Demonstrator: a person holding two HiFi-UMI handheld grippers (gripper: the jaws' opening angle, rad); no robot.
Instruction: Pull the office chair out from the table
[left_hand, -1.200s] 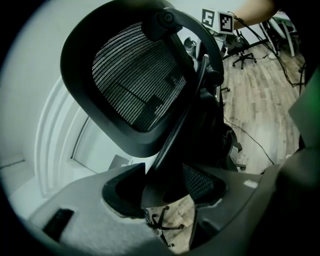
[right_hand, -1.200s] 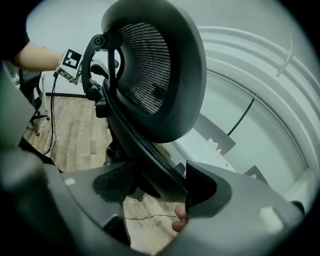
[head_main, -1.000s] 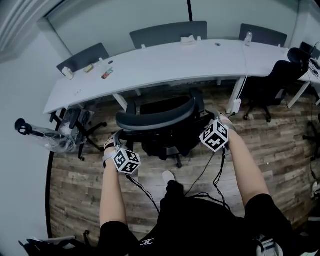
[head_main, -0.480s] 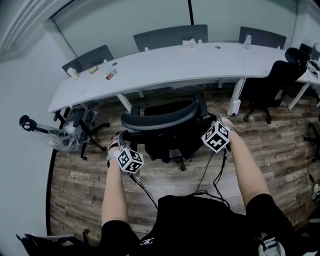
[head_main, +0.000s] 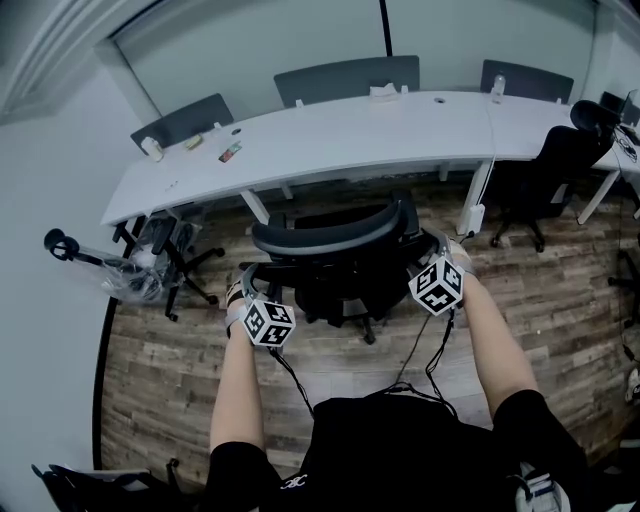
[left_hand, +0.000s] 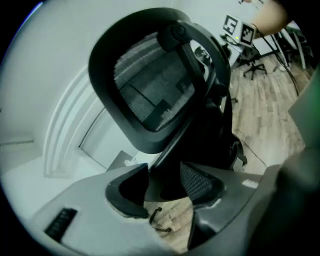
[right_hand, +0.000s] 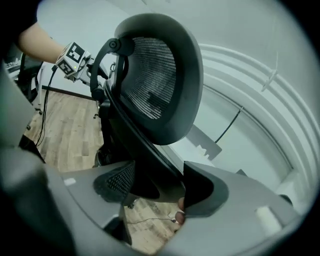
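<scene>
The black mesh-backed office chair (head_main: 335, 245) stands on the wood floor just in front of the curved white table (head_main: 330, 135), its back toward me. My left gripper (head_main: 248, 283) is at the left side of the backrest and my right gripper (head_main: 430, 248) at the right side. In the left gripper view the left gripper (left_hand: 162, 182) is shut on the chair's black back frame (left_hand: 165, 165), with the mesh backrest (left_hand: 150, 90) looming above. In the right gripper view the right gripper (right_hand: 157, 185) clamps the frame bar (right_hand: 145, 155) on the other side.
Grey chairs (head_main: 345, 75) stand behind the table and a black chair (head_main: 545, 165) at its right end. A chair base with plastic wrap (head_main: 150, 250) sits at the left. A bottle (head_main: 497, 85) and small items (head_main: 230, 152) lie on the table. Cables (head_main: 420, 340) hang from the grippers.
Both grippers and the chair have come slightly back from the table toward me. A foot seen below the chair a second ago is out of view.
</scene>
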